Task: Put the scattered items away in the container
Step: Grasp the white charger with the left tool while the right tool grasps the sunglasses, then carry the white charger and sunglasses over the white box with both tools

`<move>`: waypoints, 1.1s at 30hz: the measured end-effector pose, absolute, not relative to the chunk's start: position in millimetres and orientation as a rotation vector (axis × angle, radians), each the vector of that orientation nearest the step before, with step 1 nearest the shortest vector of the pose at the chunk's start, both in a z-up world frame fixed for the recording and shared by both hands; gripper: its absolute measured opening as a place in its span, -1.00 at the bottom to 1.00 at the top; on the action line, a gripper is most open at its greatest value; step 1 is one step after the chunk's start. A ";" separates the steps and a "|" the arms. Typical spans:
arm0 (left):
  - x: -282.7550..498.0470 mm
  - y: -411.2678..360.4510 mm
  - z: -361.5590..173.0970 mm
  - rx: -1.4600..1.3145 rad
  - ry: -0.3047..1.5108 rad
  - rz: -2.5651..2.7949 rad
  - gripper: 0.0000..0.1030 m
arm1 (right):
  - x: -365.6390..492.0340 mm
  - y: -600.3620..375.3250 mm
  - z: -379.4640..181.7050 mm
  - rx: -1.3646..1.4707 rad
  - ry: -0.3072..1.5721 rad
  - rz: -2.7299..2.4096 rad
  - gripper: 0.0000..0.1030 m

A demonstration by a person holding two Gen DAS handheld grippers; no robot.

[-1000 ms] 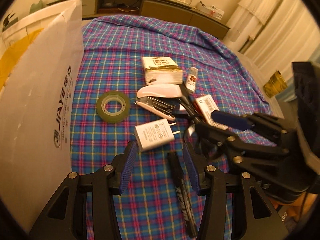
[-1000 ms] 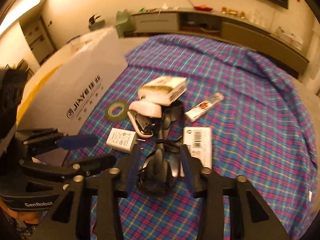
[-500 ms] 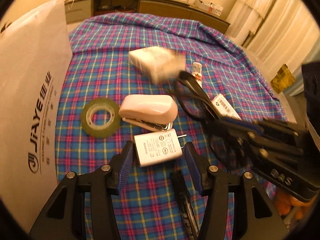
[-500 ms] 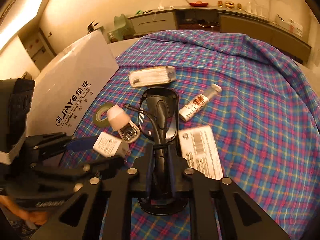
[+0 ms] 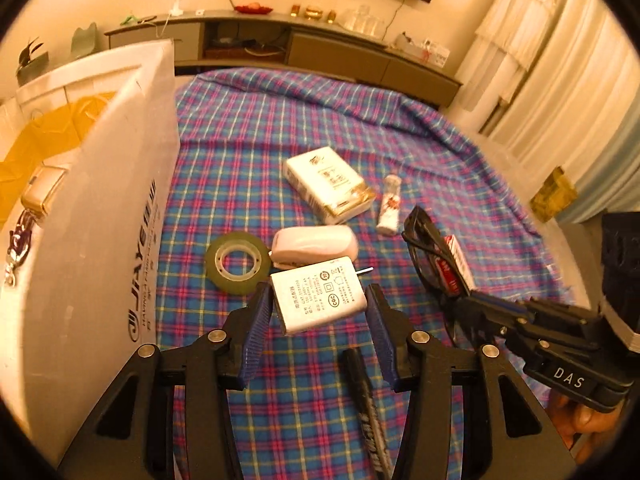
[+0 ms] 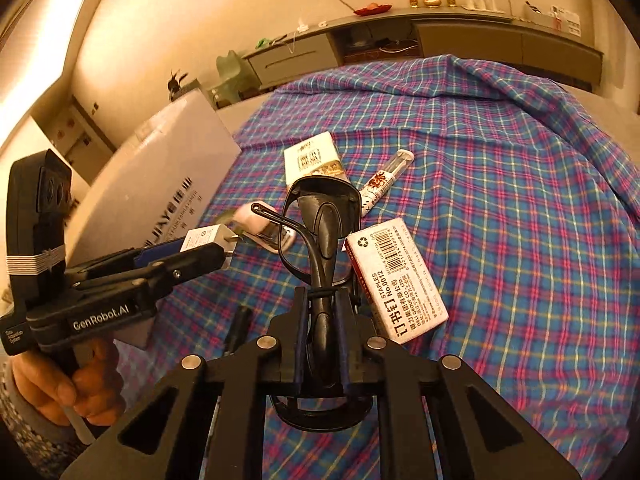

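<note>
the white cardboard box (image 5: 92, 240) stands at nine o'clock on the plaid cloth (image 5: 248, 152). the left gripper (image 5: 318, 320) is closing around the white usb charger (image 5: 318, 300), pads not yet pressing; it looks light, rigid and slick, best squeezed across its flat sides. the right gripper (image 6: 320, 336) clamps folded black glasses (image 6: 320, 232), probably fragile.
</note>
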State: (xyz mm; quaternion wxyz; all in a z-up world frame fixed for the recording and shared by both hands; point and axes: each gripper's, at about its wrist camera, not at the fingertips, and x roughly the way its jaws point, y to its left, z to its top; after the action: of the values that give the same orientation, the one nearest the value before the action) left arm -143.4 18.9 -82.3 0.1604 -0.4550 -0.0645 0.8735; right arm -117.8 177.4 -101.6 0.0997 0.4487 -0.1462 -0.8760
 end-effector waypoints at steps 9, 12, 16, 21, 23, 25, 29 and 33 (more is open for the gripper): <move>-128.2 2.1 -51.7 -1.214 -0.268 2.502 -0.05 | -96.0 176.5 -72.1 1.250 -0.640 -2.527 -0.73; -122.8 -6.0 -45.4 -1.198 -0.297 2.501 -0.05 | -93.6 189.8 -75.4 1.238 -0.863 -2.443 -0.73; -115.7 -14.7 -35.6 -1.169 -0.323 2.501 -0.05 | -82.5 204.4 -82.9 1.213 -1.072 -2.398 -0.73; -109.2 -21.8 -23.6 -1.136 -0.354 2.504 -0.05 | -70.1 196.6 -79.1 1.206 -1.098 -2.403 -0.73; -106.4 -24.5 -18.9 -1.122 -0.364 2.503 -0.05 | -67.4 191.9 -74.8 1.202 -1.082 -2.409 -0.73; -103.0 -26.9 -13.7 -1.103 -0.370 2.504 -0.05 | -65.3 184.3 -67.7 1.195 -1.057 -2.417 -0.73; -94.7 -35.0 -2.4 -1.063 -0.396 2.503 -0.05 | -61.3 168.9 -50.6 1.169 -1.002 -2.429 -0.73; -88.7 -47.6 6.2 -1.028 -0.423 2.515 -0.05 | -60.1 150.1 -31.4 1.142 -0.931 -2.453 -0.73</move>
State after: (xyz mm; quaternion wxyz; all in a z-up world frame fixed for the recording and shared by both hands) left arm -88.7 -47.6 6.2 0.1947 -0.3668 -0.1507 0.8971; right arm -60.1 150.1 -31.4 0.1395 0.3950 -0.3223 -0.8489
